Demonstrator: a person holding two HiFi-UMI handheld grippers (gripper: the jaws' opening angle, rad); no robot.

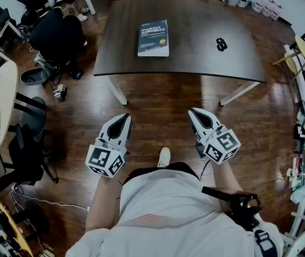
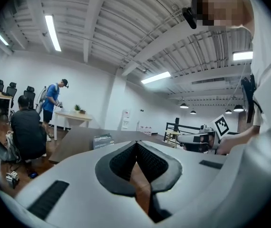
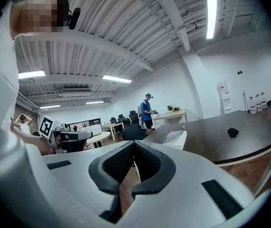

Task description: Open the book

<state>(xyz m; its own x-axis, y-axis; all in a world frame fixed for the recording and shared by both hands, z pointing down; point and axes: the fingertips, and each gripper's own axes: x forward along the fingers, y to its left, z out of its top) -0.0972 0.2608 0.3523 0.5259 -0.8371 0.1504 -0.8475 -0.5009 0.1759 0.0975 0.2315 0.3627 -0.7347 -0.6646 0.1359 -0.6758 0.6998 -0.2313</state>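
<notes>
left gripper [image 1: 124, 120] and right gripper [image 1: 194, 114] hang over the floor [image 1: 158, 98], jaws pressed together, empty, well short of the table [image 1: 195, 63]. closed book [image 1: 153, 38] lies toward its left edge. pressed tips could shove it along instead of lifting the cover. its spine side is hard to make out.

book [image 1: 153, 38] | blue-grey cover, closed | lying flat | on dark table [image 1: 195, 58], far-left part, apart from grippers
</notes>
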